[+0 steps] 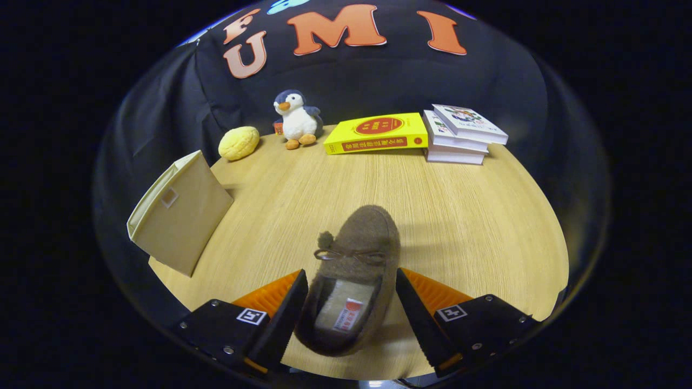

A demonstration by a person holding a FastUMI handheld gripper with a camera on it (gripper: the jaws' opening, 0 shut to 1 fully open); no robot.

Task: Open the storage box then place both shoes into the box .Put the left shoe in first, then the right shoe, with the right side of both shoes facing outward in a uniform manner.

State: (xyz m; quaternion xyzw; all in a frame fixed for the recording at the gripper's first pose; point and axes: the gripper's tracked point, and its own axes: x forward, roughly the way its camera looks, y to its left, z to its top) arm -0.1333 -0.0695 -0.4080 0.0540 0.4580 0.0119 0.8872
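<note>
We saw the wooden tabletop [459, 216] spread ahead of the tool [351, 302]. The beige storage box [181, 216] stood beyond the tool to its left, its opening turned away from us. The brown slipper [359, 254] lay between the tool's fingers, toe pointing forward; they stood apart, flanking its heel, seemingly lined up for a grasp. Books [459, 138] and a plush penguin [296, 120] sat far ahead.

Your gripper [350, 302] carries two wedge-shaped fingers [281, 319] with ribbed inner faces and a fine saw-tooth edge along the right one. Behind each finger you have a boxy black housing [227, 329], fastened with small silver screws. On top of each housing sits a square white fiducial marker [252, 316] printed with a black pattern.
</note>
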